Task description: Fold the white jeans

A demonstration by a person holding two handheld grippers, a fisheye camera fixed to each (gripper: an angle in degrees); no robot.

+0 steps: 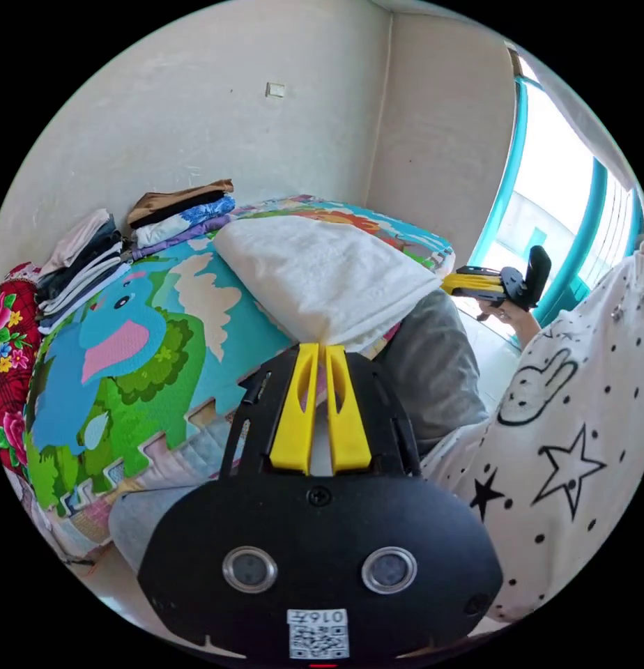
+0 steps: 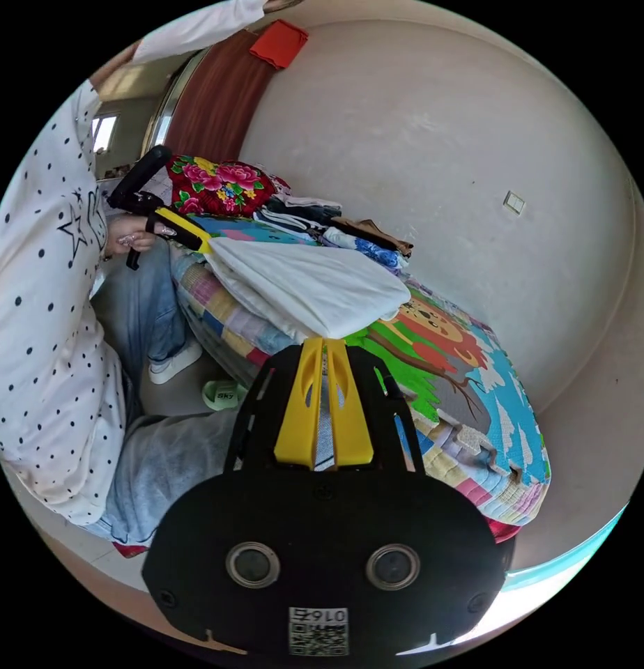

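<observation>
Both tongs pinch the folded white jeans on the mat-covered bed.

Your left tongs clench one corner, your right tongs the opposite corner; the denim looks thick, soft and heavyish, so grip through all layers.

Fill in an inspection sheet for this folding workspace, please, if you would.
Surface: colourful cartoon foam mat over a patchwork quilt.
Job's things: folded white jeans at the mat's near edge.
Clutter: stacks of folded clothes by the plain wall; red floral cloth.
Grippers: left gripper and right gripper each pinch a jeans corner.
Cables: nothing seen.
Surroundings: teal-framed window; green slipper.
</observation>
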